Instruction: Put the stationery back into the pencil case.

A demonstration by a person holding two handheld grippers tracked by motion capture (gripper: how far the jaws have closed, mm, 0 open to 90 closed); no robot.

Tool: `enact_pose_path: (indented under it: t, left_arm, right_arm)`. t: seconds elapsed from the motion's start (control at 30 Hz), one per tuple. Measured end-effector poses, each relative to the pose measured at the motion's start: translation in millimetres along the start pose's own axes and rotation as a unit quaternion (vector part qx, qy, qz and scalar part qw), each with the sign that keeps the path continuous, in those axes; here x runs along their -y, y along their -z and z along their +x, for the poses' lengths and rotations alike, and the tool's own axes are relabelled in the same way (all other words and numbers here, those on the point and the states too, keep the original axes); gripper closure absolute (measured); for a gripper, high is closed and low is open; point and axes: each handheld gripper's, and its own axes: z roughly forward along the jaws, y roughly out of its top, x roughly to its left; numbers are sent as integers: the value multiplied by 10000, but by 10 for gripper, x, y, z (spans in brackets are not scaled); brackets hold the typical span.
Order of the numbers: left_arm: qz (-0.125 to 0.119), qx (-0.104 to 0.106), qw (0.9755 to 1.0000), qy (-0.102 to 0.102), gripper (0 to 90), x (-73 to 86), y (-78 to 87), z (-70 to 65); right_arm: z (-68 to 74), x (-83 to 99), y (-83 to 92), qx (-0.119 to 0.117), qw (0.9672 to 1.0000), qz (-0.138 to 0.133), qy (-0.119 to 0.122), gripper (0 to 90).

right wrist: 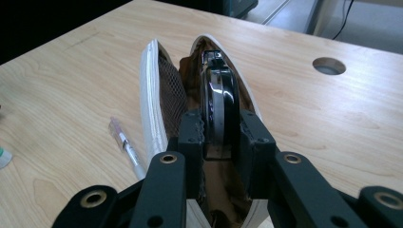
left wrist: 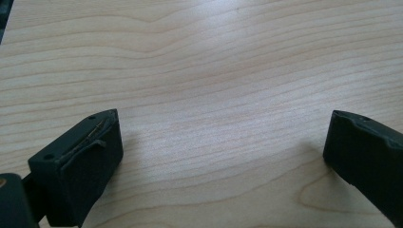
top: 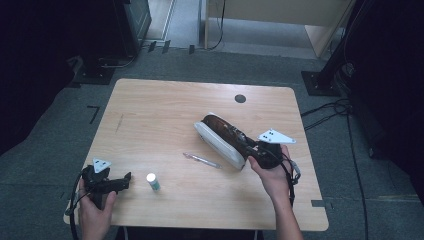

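Pen (top: 201, 160) and tube (top: 153, 181) beside case (top: 218, 141)

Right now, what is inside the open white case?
Inside the white case sits a flat black object with a silver edge, clamped by the right tool, against brown lining and mesh. Deeper contents are hidden.

A lab-like recording room: a bare wooden table (top: 150, 110) on grey carpet (top: 45, 160), black stands (top: 325, 75), trailing cables (top: 330, 112).

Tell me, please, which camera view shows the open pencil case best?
The right gripper view: the pencil case lies open close up, showing its white shell, mesh lining and the black object the right gripper clamps inside it. The high view shows the case small, mid-table. The left gripper view shows bare table.
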Motion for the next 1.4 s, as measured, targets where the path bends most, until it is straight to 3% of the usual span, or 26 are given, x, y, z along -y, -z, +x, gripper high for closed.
enact_pose_path:
  t: [0.13,1.03,1.2,1.4]
  left_arm:
    - [-1,0,10000,0,0,0,0,0]
    - [2,0,10000,-1,0,0,0,0]
    - [-1,1,10000,2,0,0,0,0]
    - [-2,0,10000,0,0,0,0,0]
  right_arm:
    - [-21,-2,-34,-37,9999,100,-6,740]
    - [-28,-115,-70,-19,10000,2,-50,732]
    - [29,-144,-88,59,9999,36,152,743]
    - [65,-189,-154,93,9997,78,235,742]
